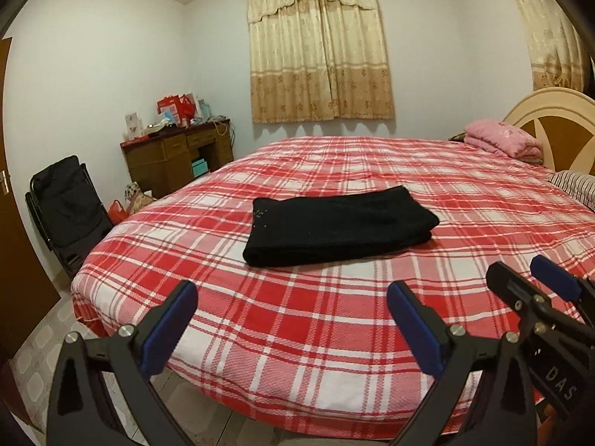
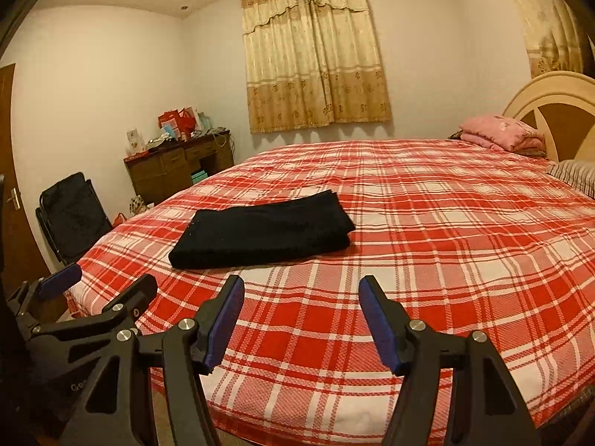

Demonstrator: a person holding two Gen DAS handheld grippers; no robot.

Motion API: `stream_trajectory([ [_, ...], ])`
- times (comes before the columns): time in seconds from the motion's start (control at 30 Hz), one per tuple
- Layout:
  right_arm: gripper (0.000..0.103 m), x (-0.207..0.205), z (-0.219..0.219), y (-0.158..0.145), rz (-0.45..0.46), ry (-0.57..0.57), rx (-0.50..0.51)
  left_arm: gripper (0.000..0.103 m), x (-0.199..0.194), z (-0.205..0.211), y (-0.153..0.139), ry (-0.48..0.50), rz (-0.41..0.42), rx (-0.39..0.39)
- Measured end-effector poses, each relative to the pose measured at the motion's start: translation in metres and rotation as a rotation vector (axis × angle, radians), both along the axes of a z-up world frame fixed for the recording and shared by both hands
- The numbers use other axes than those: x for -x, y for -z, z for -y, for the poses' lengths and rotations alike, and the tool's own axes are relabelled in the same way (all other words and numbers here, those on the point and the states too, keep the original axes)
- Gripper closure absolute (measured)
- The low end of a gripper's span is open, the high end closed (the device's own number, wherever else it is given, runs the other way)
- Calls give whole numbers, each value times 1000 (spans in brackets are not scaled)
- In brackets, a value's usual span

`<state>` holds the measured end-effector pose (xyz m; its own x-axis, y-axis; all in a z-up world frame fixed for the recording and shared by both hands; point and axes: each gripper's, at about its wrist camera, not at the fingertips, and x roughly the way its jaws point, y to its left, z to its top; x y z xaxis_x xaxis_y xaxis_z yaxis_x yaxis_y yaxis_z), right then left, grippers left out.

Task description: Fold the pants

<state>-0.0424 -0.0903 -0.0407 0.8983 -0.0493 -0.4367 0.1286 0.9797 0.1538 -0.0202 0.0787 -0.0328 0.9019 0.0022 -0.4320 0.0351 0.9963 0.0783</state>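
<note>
The black pants [image 1: 336, 226] lie folded in a flat rectangle on the red and white plaid bed [image 1: 334, 334]; they also show in the right wrist view [image 2: 260, 236]. My left gripper [image 1: 292, 293] is open and empty, held back over the bed's near edge, well short of the pants. My right gripper [image 2: 301, 288] is open and empty, also over the near edge, apart from the pants. The right gripper shows at the right in the left wrist view [image 1: 531, 271]. The left gripper shows at the left in the right wrist view [image 2: 104, 278].
A pink folded quilt [image 1: 502, 141] and a striped pillow [image 1: 576, 184] lie at the headboard [image 1: 557, 126] on the right. A wooden desk [image 1: 178, 156] with clutter and a black folding chair [image 1: 67, 204] stand by the left wall. Curtains [image 1: 319, 48] hang behind the bed.
</note>
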Motion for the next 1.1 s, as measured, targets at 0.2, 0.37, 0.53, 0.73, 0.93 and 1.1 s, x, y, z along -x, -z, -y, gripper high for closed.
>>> stream_trajectory([
  [0.2, 37, 7, 14, 0, -1, 43, -40, 0, 5, 5, -4, 3, 22, -20],
  [0.37, 37, 11, 18, -1, 2, 53, -45, 0, 6, 6, -5, 5, 21, -18],
  [0.53, 36, 13, 16, -2, 6, 51, -35, 0, 8, 9, -6, 13, 29, -21],
  [0.73, 36, 15, 18, -2, 9, 57, -36, 0, 13, 9, -7, 24, 56, -7],
  [0.93, 35, 15, 18, -2, 4, 54, -35, 0, 13, 5, -9, 41, 59, 30],
  [1.1, 35, 15, 17, -2, 4, 53, -33, 0, 8, 5, -9, 37, 33, 23],
])
